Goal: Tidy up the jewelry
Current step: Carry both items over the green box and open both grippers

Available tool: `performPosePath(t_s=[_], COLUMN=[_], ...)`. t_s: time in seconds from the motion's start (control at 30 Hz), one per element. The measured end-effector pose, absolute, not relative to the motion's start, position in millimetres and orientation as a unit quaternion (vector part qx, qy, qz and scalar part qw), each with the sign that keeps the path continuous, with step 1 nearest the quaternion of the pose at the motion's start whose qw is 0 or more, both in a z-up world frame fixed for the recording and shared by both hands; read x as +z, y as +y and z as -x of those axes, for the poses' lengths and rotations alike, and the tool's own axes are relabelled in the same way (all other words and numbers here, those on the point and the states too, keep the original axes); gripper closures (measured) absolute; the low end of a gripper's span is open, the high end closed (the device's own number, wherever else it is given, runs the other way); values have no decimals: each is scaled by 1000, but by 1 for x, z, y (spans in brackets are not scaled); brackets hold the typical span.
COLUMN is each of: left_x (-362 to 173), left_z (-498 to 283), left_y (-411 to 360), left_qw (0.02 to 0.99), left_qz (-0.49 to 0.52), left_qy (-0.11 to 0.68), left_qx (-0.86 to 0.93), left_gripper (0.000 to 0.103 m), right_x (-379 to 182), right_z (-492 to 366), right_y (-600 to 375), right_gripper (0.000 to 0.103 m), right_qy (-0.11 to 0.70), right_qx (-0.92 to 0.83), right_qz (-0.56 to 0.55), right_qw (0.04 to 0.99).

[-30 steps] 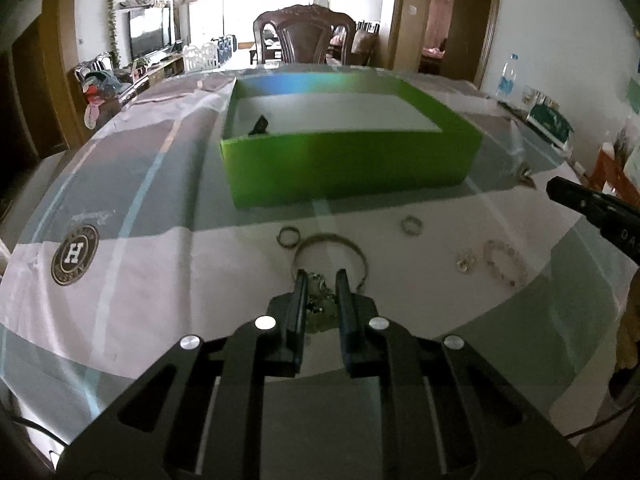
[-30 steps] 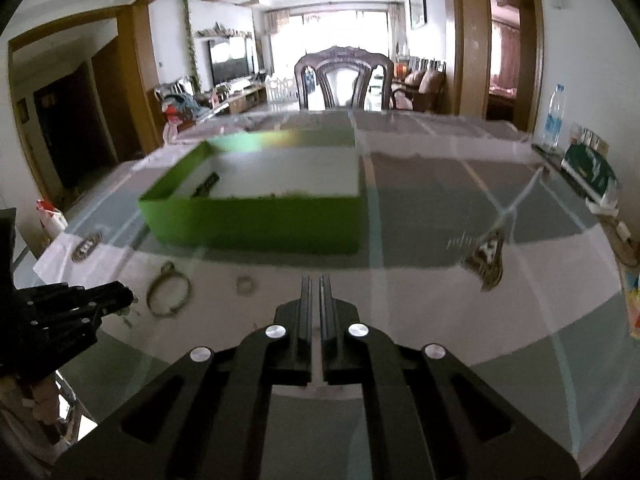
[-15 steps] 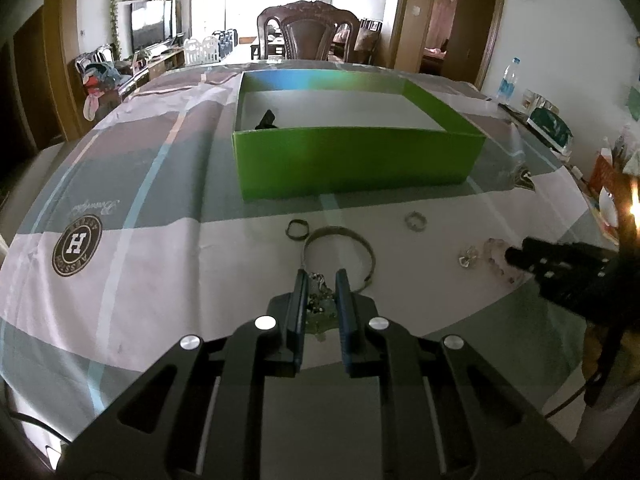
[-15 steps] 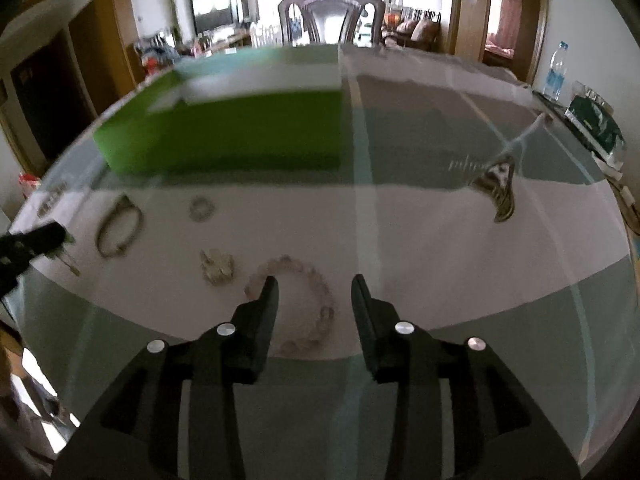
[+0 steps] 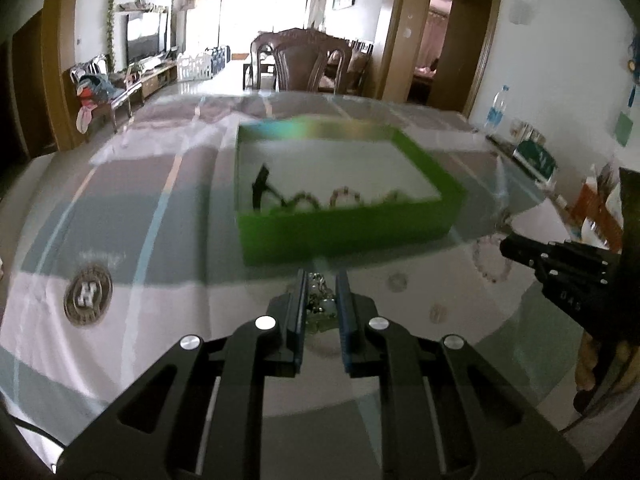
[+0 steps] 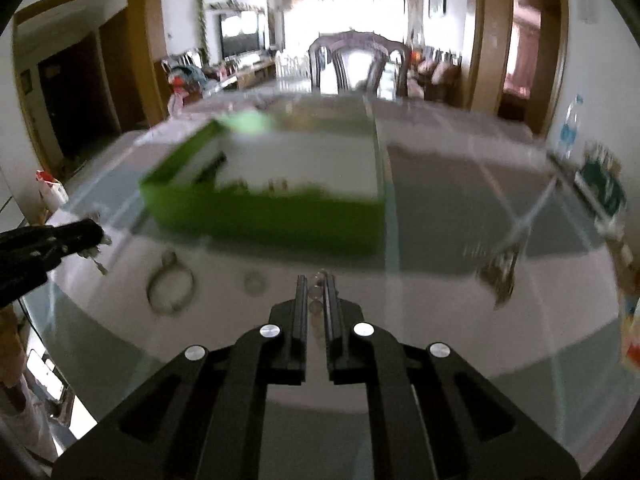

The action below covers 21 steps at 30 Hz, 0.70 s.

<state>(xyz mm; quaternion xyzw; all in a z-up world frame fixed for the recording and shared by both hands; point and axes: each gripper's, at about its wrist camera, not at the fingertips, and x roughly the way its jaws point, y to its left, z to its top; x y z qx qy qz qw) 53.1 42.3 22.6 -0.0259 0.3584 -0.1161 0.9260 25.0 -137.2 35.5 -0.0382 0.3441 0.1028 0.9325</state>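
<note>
Both grippers have risen off the surface since half a second ago, and our right jaws, then spread wide over the bead bracelet, have closed on it. Nearest us in the left view, the left gripper (image 5: pixel 322 290) has its jaws drawn in to a narrow gap around a tangled chain (image 5: pixel 320 304) of silvery links, carried above the cloth (image 5: pixel 160 320). In the right view, the right gripper (image 6: pixel 316 294) has its jaws nearly together, with the pale beads of the bracelet (image 6: pixel 315 294) pinched between them; from the left view the rest of that bracelet (image 5: pixel 490 262) hangs as a loop below the right jaws. Lying on the cloth just past our grippers we see a bangle (image 6: pixel 170 286) to the left and a small ring (image 6: pixel 255 281) beside it, both blurred. A round emblem (image 5: pixel 88 294) is printed on the cloth at the left. Beyond these stands the green box (image 5: pixel 344 232), open at the top, near the middle of the surface. Inside it we make out a dark clip (image 5: pixel 260 188) at the left and several beaded pieces (image 5: pixel 320 200) along the near wall. Farther right on the surface stands a water bottle (image 5: pixel 496 108), and behind the far edge a dark wooden chair (image 5: pixel 306 60).
</note>
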Motion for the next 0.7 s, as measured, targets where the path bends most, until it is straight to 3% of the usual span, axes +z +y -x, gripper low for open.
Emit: performPosePath(t_s=[0.3, 0.6, 0.67, 0.7], left_x=[56, 15, 11, 11], left_z=[-138, -211, -209, -204], left_y=[23, 8, 8, 7], left_qw=[929, 910, 910, 913], left_qz=[-2, -25, -26, -31], left_qy=[362, 411, 410, 404], left_qx=[-75, -50, -55, -54], left_gripper=[89, 86, 65, 57], right_x=[94, 33, 31, 33], right_z=[-93, -177, -171, -164], right_y=[-120, -99, -102, -106], right_gripper=[95, 95, 82, 65], right_qy=[282, 350, 349, 346], right_qx=[109, 110, 117, 123], right_qz=[33, 17, 7, -2], right_qw=[953, 930, 930, 930])
